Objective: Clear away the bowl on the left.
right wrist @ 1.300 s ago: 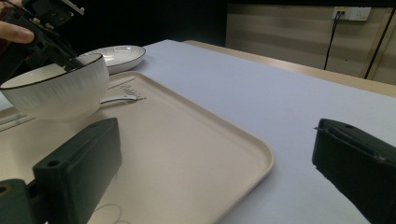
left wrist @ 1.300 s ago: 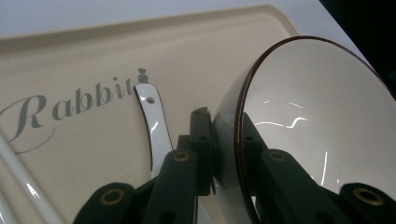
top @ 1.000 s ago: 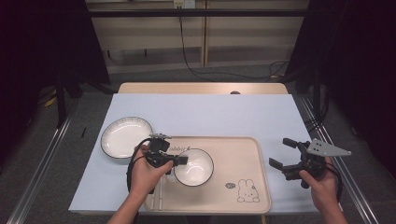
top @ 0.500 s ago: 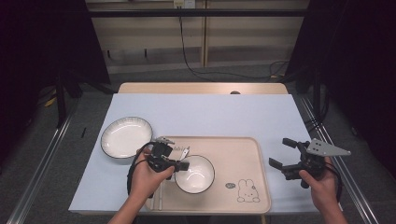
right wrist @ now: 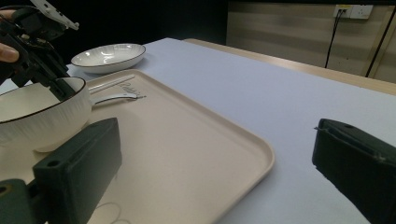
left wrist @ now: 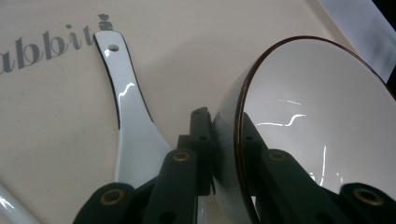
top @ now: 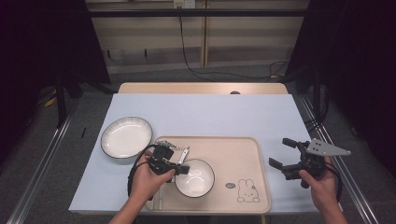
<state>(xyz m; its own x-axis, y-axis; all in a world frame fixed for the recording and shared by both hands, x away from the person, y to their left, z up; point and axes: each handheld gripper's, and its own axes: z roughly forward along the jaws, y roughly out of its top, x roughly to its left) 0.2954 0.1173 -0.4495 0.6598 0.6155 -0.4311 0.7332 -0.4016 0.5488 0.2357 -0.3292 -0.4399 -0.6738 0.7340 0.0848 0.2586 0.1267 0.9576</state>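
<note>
bowl point(top: 194, 177) handling first: from the high view we'd keep the left gripper point(top: 180, 169) clamped on the near rim and move it slow and level over the rabbit tray point(top: 233, 149). left gripper view: our jaws pinch the bowl wall point(left wrist: 224, 135), one inside, one outside, spoon point(left wrist: 133, 126) just beside. right gripper view: those jaws gape wide, nothing in them, bowl point(right wrist: 42, 116) well off to their left.

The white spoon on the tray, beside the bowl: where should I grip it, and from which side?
Grip the spoon across its narrow handle, probably near the holed end, coming from above with the jaws straddling its width. It lies flat on the tray, so little edge stands up to pinch. The left gripper is shut on the bowl rim; the open right gripper is free.
</note>
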